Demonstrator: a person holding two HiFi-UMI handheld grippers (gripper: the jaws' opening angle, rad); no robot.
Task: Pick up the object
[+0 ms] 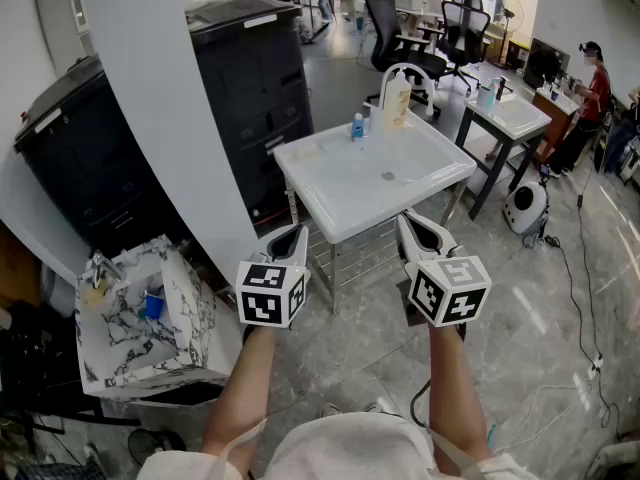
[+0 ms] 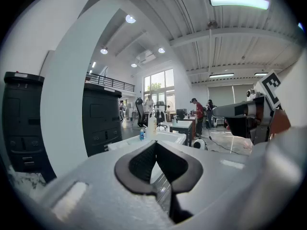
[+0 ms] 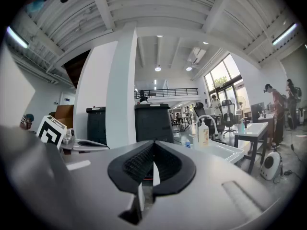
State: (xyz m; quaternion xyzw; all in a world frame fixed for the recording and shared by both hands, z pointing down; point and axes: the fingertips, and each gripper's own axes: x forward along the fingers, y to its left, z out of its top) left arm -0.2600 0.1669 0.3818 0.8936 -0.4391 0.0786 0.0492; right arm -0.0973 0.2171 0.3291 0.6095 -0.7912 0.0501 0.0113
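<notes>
**Both grippers closed and waiting short of the basin table**

The person is holding the left gripper (image 1: 293, 236) and the right gripper (image 1: 410, 226) side by side in the lower middle of the head view. Both forearms are reaching up from the bottom edge, nearly parallel. Each gripper view is looking out roughly level across the room. The two sets of jaws are resting pad against pad with nothing between them, so both will have to open before any grasp.

The task is not saying which object is meant. The likeliest candidates are standing at the far edge of the white basin table (image 1: 345, 193), in the upper middle of the head view: a small blue bottle (image 1: 357, 126) and, just to its right, a taller pump bottle (image 1: 398, 100). Both are standing upright, so their long axes are running vertically. That is probably favouring a level approach with the jaws closing from the sides.

Both bottles are sitting well apart from the grippers, beyond the whole basin. The blue bottle is lying up-frame about midway between the two grippers. The pump bottle is sitting more in line with the right gripper, which looks the nearer one for it.

(A marble-patterned box (image 1: 190, 318) at lower left is also holding small items, too unclear to name.)
</notes>
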